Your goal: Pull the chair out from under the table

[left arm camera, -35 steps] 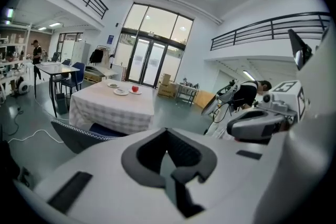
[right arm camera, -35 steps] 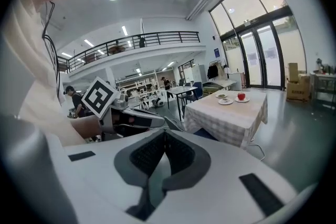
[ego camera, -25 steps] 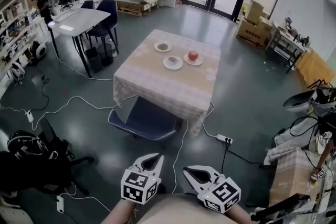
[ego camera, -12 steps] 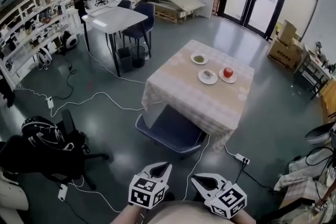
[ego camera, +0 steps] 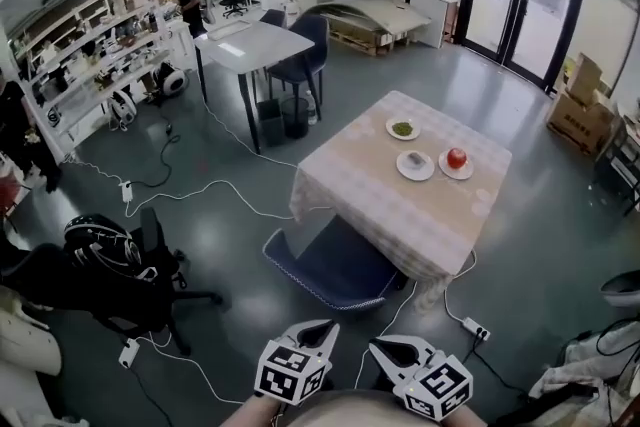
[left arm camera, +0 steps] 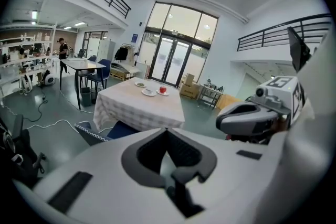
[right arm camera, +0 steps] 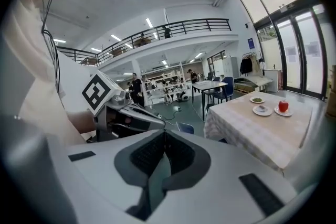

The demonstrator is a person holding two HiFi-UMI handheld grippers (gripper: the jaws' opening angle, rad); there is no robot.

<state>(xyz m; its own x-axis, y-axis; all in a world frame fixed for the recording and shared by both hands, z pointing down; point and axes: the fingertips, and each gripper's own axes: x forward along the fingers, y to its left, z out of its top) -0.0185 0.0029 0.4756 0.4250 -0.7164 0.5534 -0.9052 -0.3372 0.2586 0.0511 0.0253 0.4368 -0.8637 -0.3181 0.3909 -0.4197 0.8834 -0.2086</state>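
A blue chair (ego camera: 335,270) is tucked partly under a square table with a checked cloth (ego camera: 420,215); only its seat's near edge sticks out. Both grippers hover low at the bottom of the head view, well short of the chair. My left gripper (ego camera: 325,326) is shut and holds nothing; its jaws meet at a point in the left gripper view (left arm camera: 167,131), where the chair (left arm camera: 100,132) lies beyond, lower left of the table (left arm camera: 139,107). My right gripper (ego camera: 378,345) is also shut and empty (right arm camera: 165,134), with the table (right arm camera: 262,128) ahead to its right.
Two plates and a red apple (ego camera: 457,158) sit on the table. A black office chair piled with bags (ego camera: 110,265) stands at left. Cables and a power strip (ego camera: 475,327) lie on the floor. A grey desk (ego camera: 255,43) and a person (ego camera: 188,0) are at the back.
The head view has swung, so table and chair now sit further right and lower in it. Both grippers have shifted a little to the right and stay shut.
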